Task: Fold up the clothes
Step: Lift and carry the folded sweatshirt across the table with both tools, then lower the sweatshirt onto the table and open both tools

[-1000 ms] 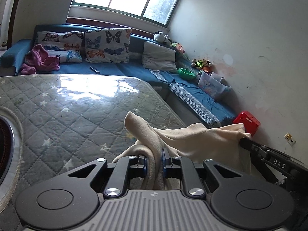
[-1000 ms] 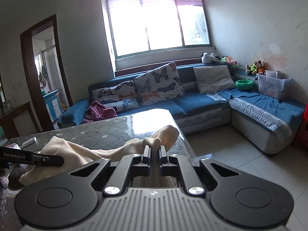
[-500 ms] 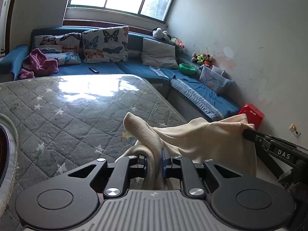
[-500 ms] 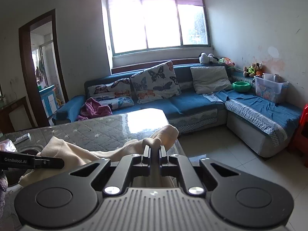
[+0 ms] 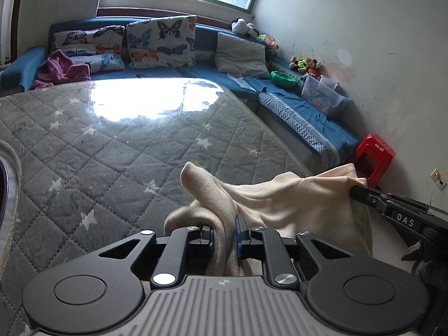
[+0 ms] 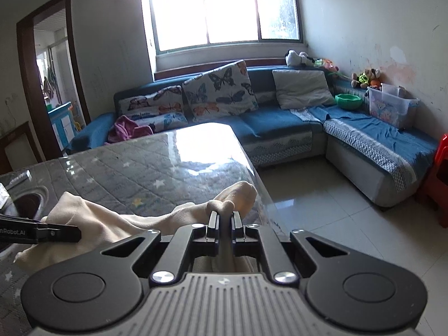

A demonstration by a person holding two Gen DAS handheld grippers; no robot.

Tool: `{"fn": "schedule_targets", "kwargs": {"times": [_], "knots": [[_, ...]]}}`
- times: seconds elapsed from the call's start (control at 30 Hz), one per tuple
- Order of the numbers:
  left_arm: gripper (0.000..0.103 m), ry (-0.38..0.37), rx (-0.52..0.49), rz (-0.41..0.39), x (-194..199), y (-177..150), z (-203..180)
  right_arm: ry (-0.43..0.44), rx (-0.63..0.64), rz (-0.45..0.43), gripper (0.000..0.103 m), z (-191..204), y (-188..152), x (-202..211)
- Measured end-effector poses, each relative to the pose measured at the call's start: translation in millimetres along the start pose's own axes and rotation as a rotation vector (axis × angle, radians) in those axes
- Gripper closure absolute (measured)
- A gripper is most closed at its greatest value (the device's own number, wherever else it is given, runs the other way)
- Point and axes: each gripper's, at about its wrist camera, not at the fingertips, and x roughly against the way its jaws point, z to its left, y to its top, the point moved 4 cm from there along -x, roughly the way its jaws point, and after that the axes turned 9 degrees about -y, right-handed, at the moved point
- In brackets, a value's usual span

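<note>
Cream fleece garment point(image 5: 280, 204) is pinched at two places and hangs between both grippers just above the near edge of the desk point(image 5: 117, 151), which carries a grey quilted cover with stars under a glossy sheet. Compared with a second ago, both wrist views sit lower and tip further down: the window has slid toward the top of each view and the desk surface fills more of it, so the cloth is being lowered, most likely to lay it flat for the first fold. Neither grip has altered. Left gripper point(image 5: 224, 235) is clenched on a thick bunch of the fabric, with a free end standing up at 12 o'clock just ahead of its fingers and the main span running off toward 3 o'clock, where the right gripper point(image 5: 392, 210) holds the other end. In its own view, the right gripper point(image 6: 224, 222) is clamped nearly closed on a thin fold, the cloth trailing toward 9 o'clock to the left gripper point(image 6: 42, 231). Cloth does not yet lie spread on the desk.
</note>
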Motion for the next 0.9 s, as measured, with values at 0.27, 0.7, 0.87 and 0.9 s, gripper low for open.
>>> {"fn": "schedule_targets", "kwargs": {"times": [0.27,0.7,0.87,0.9], "knots": [[0.087,0.012,0.015,0.018,-5,-4,7,-0.019,-0.009,0.043,0.096,-4,-7,-18],[0.08,0.046,0.023,0.041,-6,-13,14,-0.027,0.019,0.049,0.077,3,-9,-17],[0.072,0.062,0.016,0.044,-6,-15,15,0.009,0.034,0.044,0.059,14,-13,-11],[0.071,0.064,0.014,0.044,-6,-16,16,0.015,0.034,0.045,0.054,16,-14,-10]]}}
